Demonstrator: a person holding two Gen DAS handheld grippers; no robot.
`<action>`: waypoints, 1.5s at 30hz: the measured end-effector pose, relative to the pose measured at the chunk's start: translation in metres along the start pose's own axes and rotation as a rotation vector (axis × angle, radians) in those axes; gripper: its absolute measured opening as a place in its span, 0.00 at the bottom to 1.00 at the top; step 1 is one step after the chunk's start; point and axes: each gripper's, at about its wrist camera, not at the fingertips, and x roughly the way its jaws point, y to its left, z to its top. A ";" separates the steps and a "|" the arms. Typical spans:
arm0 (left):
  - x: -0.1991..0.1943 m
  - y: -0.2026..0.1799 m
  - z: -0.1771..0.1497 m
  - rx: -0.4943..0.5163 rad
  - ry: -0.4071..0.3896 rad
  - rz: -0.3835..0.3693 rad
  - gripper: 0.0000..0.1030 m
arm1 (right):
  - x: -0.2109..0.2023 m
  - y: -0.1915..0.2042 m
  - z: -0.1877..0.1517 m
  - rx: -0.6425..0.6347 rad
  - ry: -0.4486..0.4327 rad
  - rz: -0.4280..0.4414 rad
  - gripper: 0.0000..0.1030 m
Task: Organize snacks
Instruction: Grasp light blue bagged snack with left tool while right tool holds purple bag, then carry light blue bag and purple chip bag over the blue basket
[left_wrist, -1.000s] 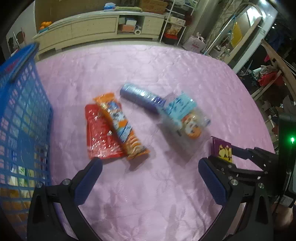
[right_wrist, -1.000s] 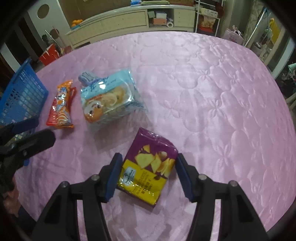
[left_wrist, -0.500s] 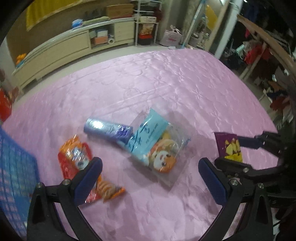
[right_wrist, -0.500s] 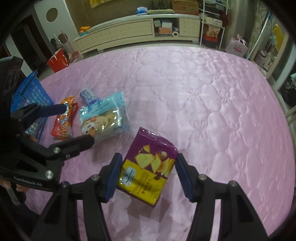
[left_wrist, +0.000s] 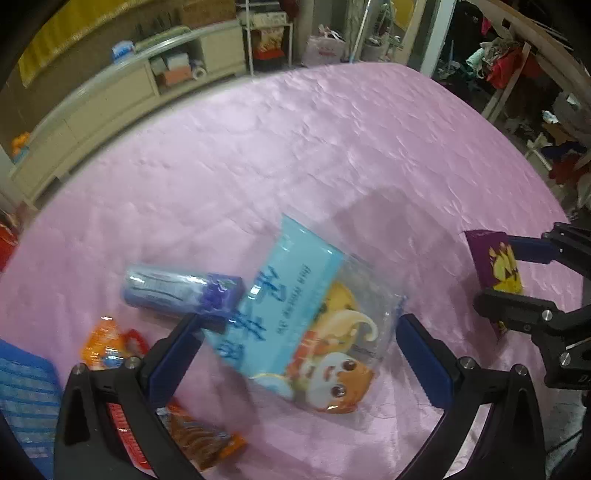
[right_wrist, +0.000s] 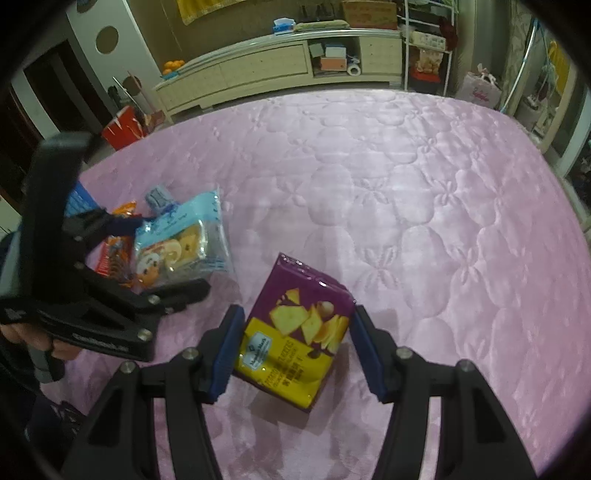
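A purple and yellow snack box (right_wrist: 301, 332) is clamped between the blue fingers of the right gripper (right_wrist: 295, 343), both pads being pressed against its sides, and it is seen raised off the pink quilted mattress (right_wrist: 406, 206), with a shadow cast beneath it. The left gripper (left_wrist: 299, 354) is held wide open over a clear and light-blue snack bag (left_wrist: 306, 325) printed with a cartoon figure; the bag lies flat between the spread fingers and no pad is seen to press on it. A blue-wrapped roll of snacks (left_wrist: 177, 291) is found just beside the bag's upper left corner, apparently touching it. An orange snack packet (left_wrist: 107, 347) lies near the left finger and is partly hidden by it. A blue plastic basket (left_wrist: 26, 398) is seen at the lower left edge of the left wrist view.
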 end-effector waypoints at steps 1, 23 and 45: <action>0.002 -0.001 -0.001 0.005 0.006 0.005 0.99 | 0.000 -0.001 0.000 0.006 -0.002 0.005 0.61; -0.039 -0.018 -0.038 -0.041 -0.017 0.002 0.58 | -0.027 0.027 -0.016 0.026 0.006 0.039 0.61; -0.193 0.005 -0.093 -0.172 -0.205 0.042 0.58 | -0.137 0.127 -0.014 -0.075 -0.130 0.066 0.61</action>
